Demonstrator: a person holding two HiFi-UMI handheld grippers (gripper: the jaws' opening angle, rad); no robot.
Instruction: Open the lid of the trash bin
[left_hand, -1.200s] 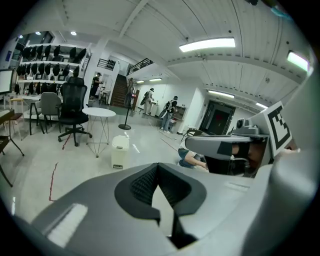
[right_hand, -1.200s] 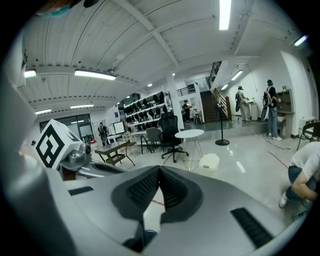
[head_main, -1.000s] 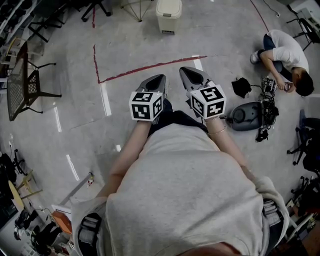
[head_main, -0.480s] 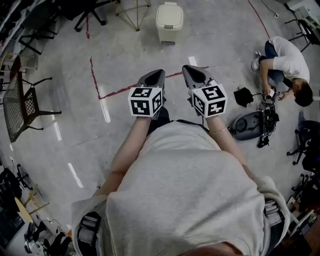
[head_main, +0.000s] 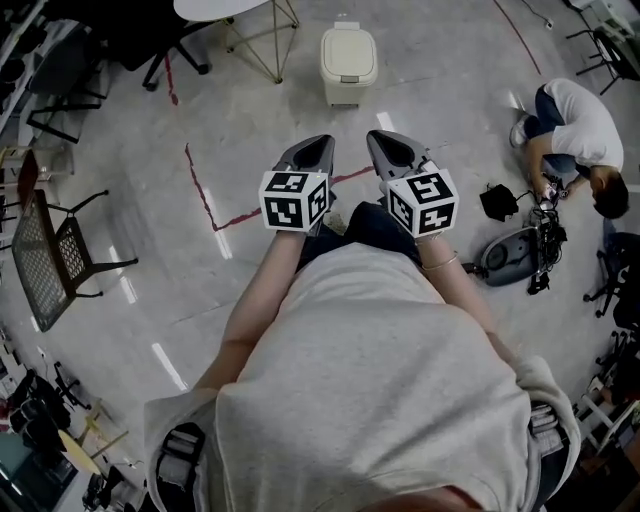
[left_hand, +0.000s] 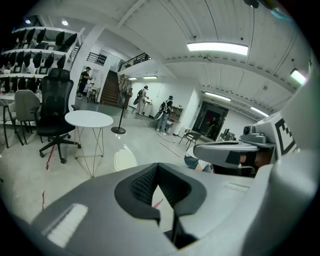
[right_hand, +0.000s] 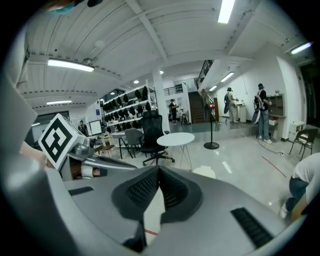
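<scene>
On floor (head_main: 450, 70) ahead, cream bin (head_main: 347, 92), lid (head_main: 349, 50) down; L tongs (head_main: 318, 143), R tongs (head_main: 379, 138) pressed together.

The bin (head_main: 349, 63) stands on the floor (head_main: 450, 60) with its lid down, ahead of both grippers and well apart from them. The left gripper (head_main: 316, 146) and right gripper (head_main: 381, 143) are held side by side, pointing toward it. A person (head_main: 573, 118) crouches at right; a chair (head_main: 52, 262) stands at left.
</scene>
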